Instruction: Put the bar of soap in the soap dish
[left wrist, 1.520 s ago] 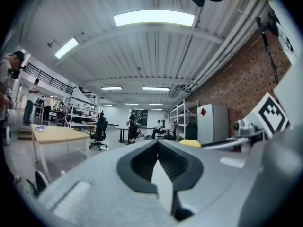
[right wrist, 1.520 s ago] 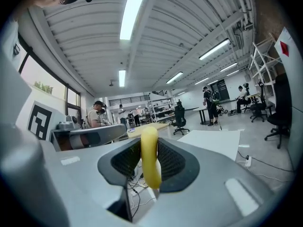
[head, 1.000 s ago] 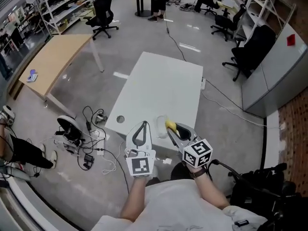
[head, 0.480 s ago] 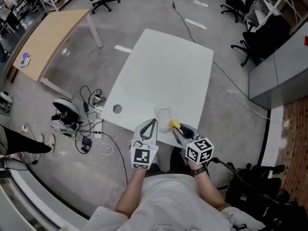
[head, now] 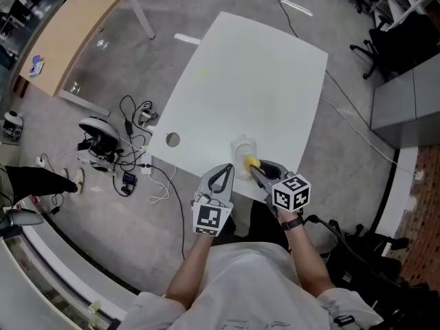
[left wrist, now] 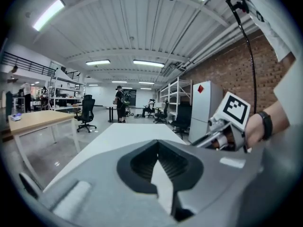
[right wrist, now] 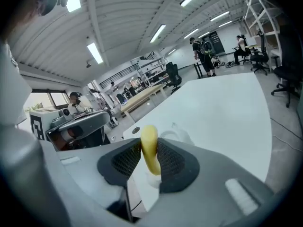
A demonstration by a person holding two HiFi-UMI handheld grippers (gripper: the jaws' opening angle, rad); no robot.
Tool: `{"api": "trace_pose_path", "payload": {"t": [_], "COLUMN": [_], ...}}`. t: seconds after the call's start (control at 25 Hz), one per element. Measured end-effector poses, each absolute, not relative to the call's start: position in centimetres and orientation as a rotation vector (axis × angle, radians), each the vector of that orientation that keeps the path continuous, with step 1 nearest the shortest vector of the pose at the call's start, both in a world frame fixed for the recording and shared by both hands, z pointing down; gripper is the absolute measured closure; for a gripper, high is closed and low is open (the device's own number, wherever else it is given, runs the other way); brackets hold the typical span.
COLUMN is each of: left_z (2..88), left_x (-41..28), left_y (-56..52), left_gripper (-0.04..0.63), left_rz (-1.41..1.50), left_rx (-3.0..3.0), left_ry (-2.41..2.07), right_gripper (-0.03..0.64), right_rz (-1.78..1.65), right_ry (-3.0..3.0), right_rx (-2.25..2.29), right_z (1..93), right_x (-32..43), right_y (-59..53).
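Cables (head: 132, 162) sprawl beside the white table (head: 254, 74) bearing the soap dish (head: 242, 147).

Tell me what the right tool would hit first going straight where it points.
Probably the clear soap dish, sitting just beyond the yellow soap bar clamped in the right tool; depth is hard to judge, so the white table might come first.

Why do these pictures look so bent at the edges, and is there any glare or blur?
Both gripper views come through wide-angle lenses: straight beams bow and the corners go black. Left gripper view: the ceiling lamp blows out white. Right gripper view: the bar of soap is fairly sharp. Head view: the floor mirrors lamps as white streaks beside the table.
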State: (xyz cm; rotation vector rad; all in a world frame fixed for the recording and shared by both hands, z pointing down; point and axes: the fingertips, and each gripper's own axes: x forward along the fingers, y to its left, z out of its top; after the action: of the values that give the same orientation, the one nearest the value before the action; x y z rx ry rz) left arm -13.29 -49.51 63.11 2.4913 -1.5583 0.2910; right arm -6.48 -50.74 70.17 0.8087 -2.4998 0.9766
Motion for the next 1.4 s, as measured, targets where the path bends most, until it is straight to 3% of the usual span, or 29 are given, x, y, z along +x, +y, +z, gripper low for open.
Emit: {"api": "trace_pose_path", "payload": {"t": [0.56,1.08,1.4], "left_z": [65.1,65.4,61.6], "left_x": [-16.0,-15.2,-15.0], "left_y": [-49.9,-49.5,-49.0], "left_gripper": [0.594,0.594,0.594], "left_rz": [0.336,0.316,0.196], "left_rx": [2.339,2.306,2.412], "left_ry": [-1.639,-1.65,-1.656], "right_gripper": [0.5,0.457,0.568], "right_rz": [1.029,0.903,0.712], "right_ry": [-2.432,-2.391,-2.564], "right_rx": [0.608,0.822,0.966], "right_z": [74.3,73.5,66.7], "right_x": [-9.5,-7.5,-7.5], "right_y": [-53.1,-55.8,-54.1]}}
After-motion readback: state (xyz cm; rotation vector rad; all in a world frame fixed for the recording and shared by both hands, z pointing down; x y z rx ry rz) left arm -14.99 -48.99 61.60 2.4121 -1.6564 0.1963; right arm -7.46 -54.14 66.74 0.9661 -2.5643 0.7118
